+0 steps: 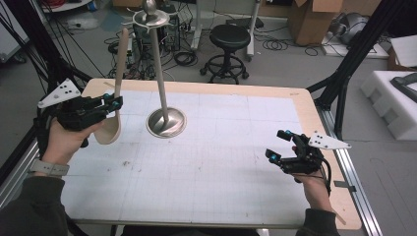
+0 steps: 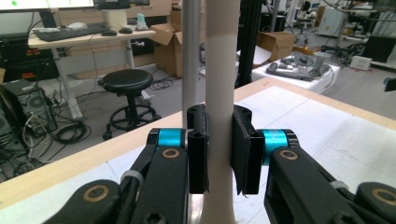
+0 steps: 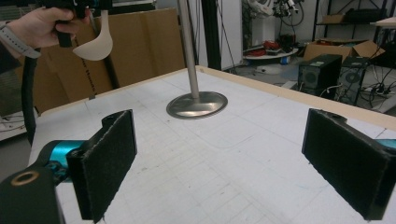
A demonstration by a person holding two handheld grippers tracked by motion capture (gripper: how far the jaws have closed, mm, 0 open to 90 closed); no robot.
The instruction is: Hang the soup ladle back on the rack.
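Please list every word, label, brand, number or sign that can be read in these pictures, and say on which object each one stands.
None can be read.
Ladle, metal stand, table: no print, only a faint grid on the table.
Left gripper, right gripper: no lettering; the grey plate has dots, not characters.
Monitor behind: too blurred to read.
Cardboard boxes: no legible label.

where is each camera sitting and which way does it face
High view: above the person's side, facing forward and down on the table; both forearms, left gripper, right gripper.
Left gripper view: on that gripper, facing the ladle its pads clamp.
Right gripper view: low, facing across the table, open jaws.
All share the stand.
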